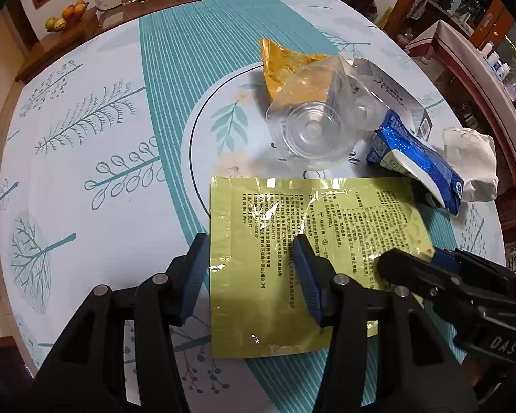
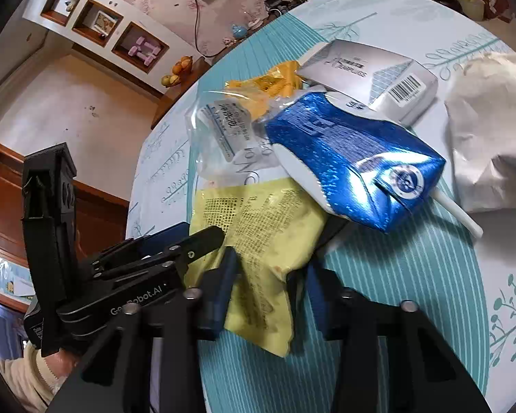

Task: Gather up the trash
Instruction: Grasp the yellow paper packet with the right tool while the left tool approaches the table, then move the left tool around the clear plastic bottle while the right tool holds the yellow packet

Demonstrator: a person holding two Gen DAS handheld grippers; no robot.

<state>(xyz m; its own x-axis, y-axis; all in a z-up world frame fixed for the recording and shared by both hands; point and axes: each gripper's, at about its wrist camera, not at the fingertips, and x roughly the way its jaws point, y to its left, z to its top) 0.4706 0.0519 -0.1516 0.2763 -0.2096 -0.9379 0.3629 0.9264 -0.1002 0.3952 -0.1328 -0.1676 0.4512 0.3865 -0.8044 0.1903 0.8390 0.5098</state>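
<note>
A yellow-green foil packet (image 1: 275,241) with black print lies flat on the patterned tablecloth (image 1: 103,172). My left gripper (image 1: 251,275) is open low over the packet's left part: one finger hangs just off its left edge and the other over its middle. My right gripper (image 2: 268,287) is open, and the packet's (image 2: 258,234) right end curls up between its fingers. Beyond lie a shiny blue drink carton (image 2: 354,158) with a white straw, a clear plastic bag (image 1: 313,117), an orange wrapper (image 1: 282,65), a silver-white box (image 2: 371,72) and crumpled white paper (image 2: 492,137).
The round table's left half is bare cloth. A wooden sideboard (image 1: 68,38) with a fruit bowl, cables and small devices stands behind the table. A cabinet with bottles is at the far right. A person's sleeve (image 2: 27,375) shows at the lower left of the right wrist view.
</note>
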